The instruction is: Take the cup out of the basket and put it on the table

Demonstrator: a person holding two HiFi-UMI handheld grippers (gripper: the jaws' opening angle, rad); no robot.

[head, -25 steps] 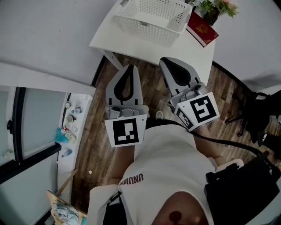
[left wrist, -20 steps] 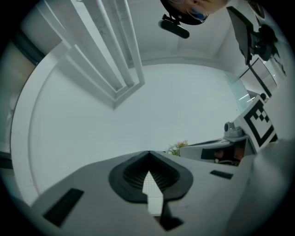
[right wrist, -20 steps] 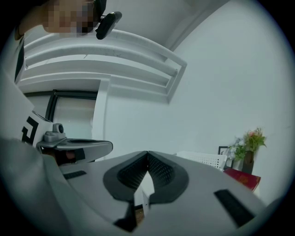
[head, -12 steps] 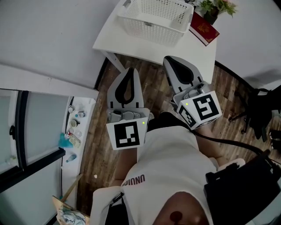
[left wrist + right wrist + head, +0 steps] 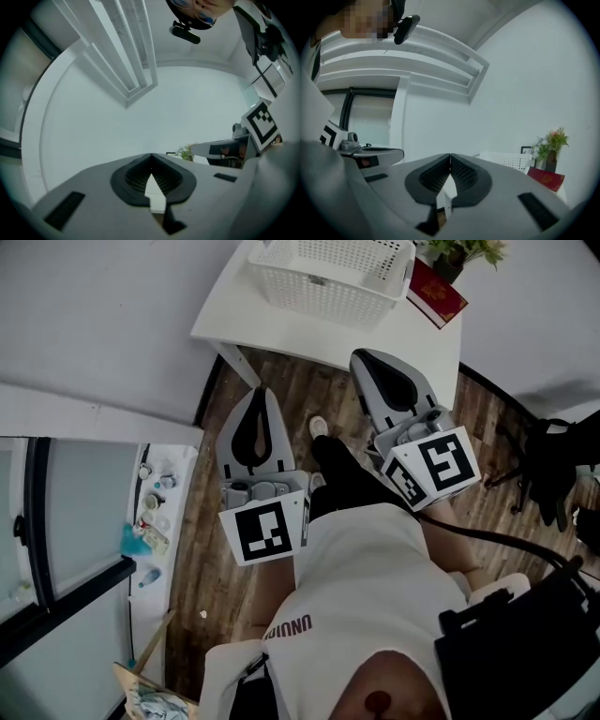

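White plastic basket [image 5: 328,282], lattice-walled, sits on the white table [image 5: 281,334] by the wall. The cup I can't pick out in any view: the basket's inside shows pale, w/ one small greyish smudge near the middle, too small to call. Just beside the basket, on its right, lies a red book [image 5: 437,294], and past that a potted plant [image 5: 459,251] w/ pinkish flowers at the table's corner.

Neither tool is at the basket. Right gripper [image 5: 361,356] is held out level in front of the person; in the head view its tip lines up w/ the table's near edge, well apart from the basket. Its jaws are pressed together, tips meeting, nothing pinched betw. them. Left gripper [image 5: 259,390] hangs further back from the table, over the wooden floor [image 5: 291,395]. Its jaws are likewise pressed together and empty, w/ only a sliver of the pale background showing through the gap behind the tips. Both point roughly toward the table and each carries its square-marker cube nearest the person.

The person wears a white shirt [image 5: 366,587], and one shoe [image 5: 319,426] shows on the floor betw. the two tools. On the left, a white sill [image 5: 164,521] along the window holds a row of small bottles and bits. At lower right is a black bag [image 5: 525,634].
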